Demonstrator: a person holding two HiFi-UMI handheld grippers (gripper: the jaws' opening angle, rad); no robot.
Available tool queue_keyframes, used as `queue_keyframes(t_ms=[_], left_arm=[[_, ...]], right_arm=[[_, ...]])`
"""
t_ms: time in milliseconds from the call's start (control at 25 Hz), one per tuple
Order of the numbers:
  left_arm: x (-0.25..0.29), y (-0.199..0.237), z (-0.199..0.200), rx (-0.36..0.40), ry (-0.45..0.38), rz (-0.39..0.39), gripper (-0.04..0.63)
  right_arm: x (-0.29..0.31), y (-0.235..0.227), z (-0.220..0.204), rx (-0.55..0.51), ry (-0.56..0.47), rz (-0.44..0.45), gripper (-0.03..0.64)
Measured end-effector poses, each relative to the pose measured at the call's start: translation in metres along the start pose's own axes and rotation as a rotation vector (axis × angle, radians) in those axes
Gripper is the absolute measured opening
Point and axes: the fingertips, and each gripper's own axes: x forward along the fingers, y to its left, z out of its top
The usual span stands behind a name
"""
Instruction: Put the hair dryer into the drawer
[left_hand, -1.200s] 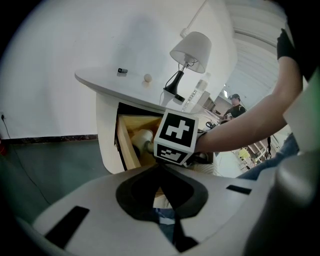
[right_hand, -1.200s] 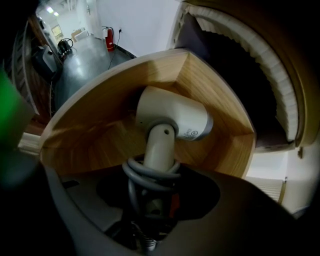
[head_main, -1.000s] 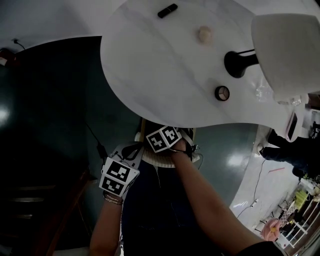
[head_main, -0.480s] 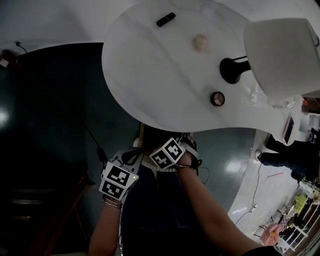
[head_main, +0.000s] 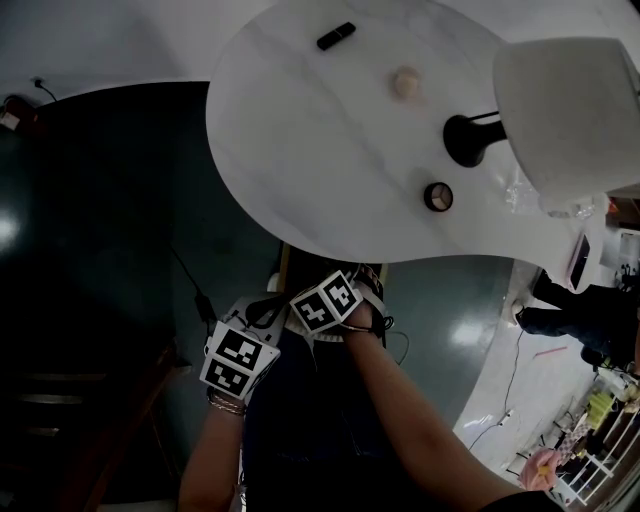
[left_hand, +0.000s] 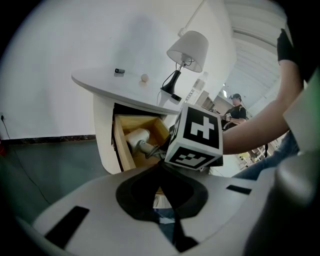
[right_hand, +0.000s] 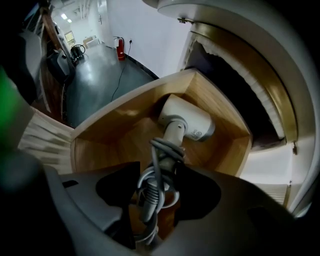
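My right claw (right_hand: 157, 189) is closed on the handle of the hair dryer (right_hand: 191, 120). The grey cord (right_hand: 161, 150) is wound around this handle, so the jaws press on cord and handle together. The white head of the dryer is inside the open wooden drawer (right_hand: 107, 125), near its back corner. I cannot tell if it lies on the bottom or hangs just above it.

My left claw (left_hand: 162, 172) has its jaws together, and nothing is between them. It is outside the drawer, just beside the right claw and a little further from the white table (left_hand: 100, 82).

In the left gripper view the marker cube (left_hand: 197, 137) of my right claw covers the near corner of the drawer and the dryer's handle. In the head view the table top and my two claws hide the drawer almost completely, and I cannot see the dryer there. The lower end of the cord is cut off behind the body of my right claw. On the table stand a lamp (left_hand: 189, 47) and some small things that I cannot name.
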Motion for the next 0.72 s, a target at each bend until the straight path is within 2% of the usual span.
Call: queue_keyframes(t_ms=[200, 320, 520, 560, 720], left_arm=[[-0.002, -0.004, 0.002, 0.011, 0.003, -0.007, 0.017], [-0.004, -0.005, 0.004, 0.023, -0.003, -0.01, 0.017], [-0.008, -0.007, 0.005, 0.043, -0.008, -0.01, 0.017], [-0.008, -0.008, 0.007, 0.047, -0.011, -0.009, 0.017], [-0.014, -0.013, 0.015, 0.067, -0.02, -0.01, 0.017]], right_arm=[[-0.008, 0.004, -0.006, -0.058, 0.027, 0.046, 0.264], [-0.028, 0.01, -0.008, -0.08, -0.024, 0.089, 0.276], [-0.055, 0.005, -0.01, -0.085, -0.109, 0.054, 0.275], [-0.06, 0.003, -0.012, -0.076, -0.12, 0.053, 0.261], [-0.087, -0.017, -0.017, -0.006, -0.203, 0.031, 0.116]])
